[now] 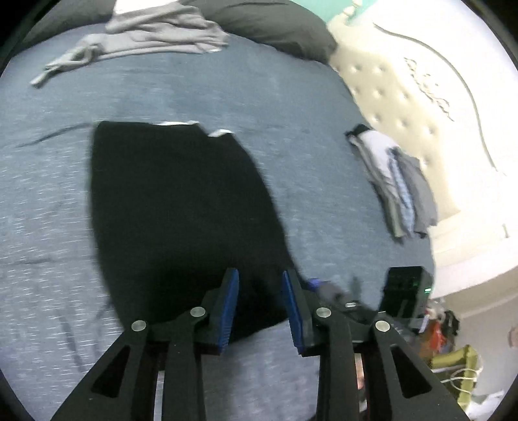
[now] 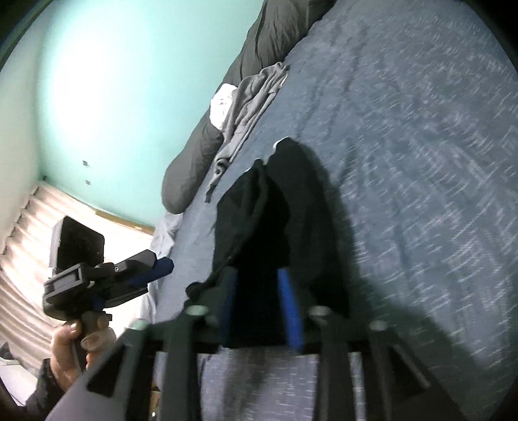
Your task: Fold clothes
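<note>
The left tongs [image 1: 260,278] stood open over the bed [image 1: 194,94], their blue pads apart with nothing between them. Just ahead of them, and running under their tips, a black garment [image 1: 174,200] lay spread flat on the blue-grey bedcover, its far edge showing small white tabs. Farther ahead and to the left of the left tongs, a crumpled grey garment [image 1: 155,35] lay against a dark pillow [image 1: 275,26] at the far side of the bed. Ahead and to the right of them, a stack of folded clothes [image 1: 393,181] sat near the edge of the bed, beside a cream tufted headboard [image 1: 388,90]. In the right wrist view, the right tongs [image 2: 259,281] had the same black garment [image 2: 255,207] between their blue pads, with a fold of it raised off the bedcover and draped over the left finger; the pads stood a little apart, and whether they were pressing on the cloth I cannot tell through the blur. To the left of the right tongs, a hand [image 2: 69,346] gripped the handle of the left tongs [image 2: 158,267], which pointed toward the bed, with a teal wall [image 2: 129,97] behind.
</note>
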`<state>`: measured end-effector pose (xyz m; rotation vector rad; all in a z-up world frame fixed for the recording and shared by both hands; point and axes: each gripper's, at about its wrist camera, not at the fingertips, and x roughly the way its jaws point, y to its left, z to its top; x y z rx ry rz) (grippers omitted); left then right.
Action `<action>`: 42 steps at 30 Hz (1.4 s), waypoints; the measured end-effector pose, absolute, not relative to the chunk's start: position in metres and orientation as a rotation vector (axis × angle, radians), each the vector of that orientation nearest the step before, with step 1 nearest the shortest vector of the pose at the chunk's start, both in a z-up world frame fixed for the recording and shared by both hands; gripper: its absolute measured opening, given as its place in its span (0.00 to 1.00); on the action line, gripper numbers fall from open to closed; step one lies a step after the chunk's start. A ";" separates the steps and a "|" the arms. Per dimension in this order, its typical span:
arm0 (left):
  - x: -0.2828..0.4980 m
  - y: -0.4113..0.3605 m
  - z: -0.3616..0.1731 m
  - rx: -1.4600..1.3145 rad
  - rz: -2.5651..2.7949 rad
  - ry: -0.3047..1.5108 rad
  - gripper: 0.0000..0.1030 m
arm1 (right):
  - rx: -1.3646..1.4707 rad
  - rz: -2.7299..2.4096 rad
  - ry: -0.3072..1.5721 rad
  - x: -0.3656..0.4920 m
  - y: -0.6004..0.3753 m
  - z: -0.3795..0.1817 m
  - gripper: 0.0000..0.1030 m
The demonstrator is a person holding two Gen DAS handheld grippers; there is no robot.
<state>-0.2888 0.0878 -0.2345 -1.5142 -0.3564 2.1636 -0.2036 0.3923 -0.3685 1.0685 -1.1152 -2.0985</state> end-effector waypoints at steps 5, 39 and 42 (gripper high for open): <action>-0.280 0.050 -0.256 -1.575 2.217 -0.334 0.30 | 1.043 -2.009 -1.149 -0.209 0.380 -0.368 0.44; -0.265 0.058 -0.296 -1.623 2.176 -0.211 0.31 | 0.917 -2.177 -0.787 -0.230 0.329 -0.310 0.13; -0.266 0.073 -0.294 -1.617 2.163 -0.171 0.31 | 0.965 -2.215 -0.796 -0.225 0.345 -0.320 0.13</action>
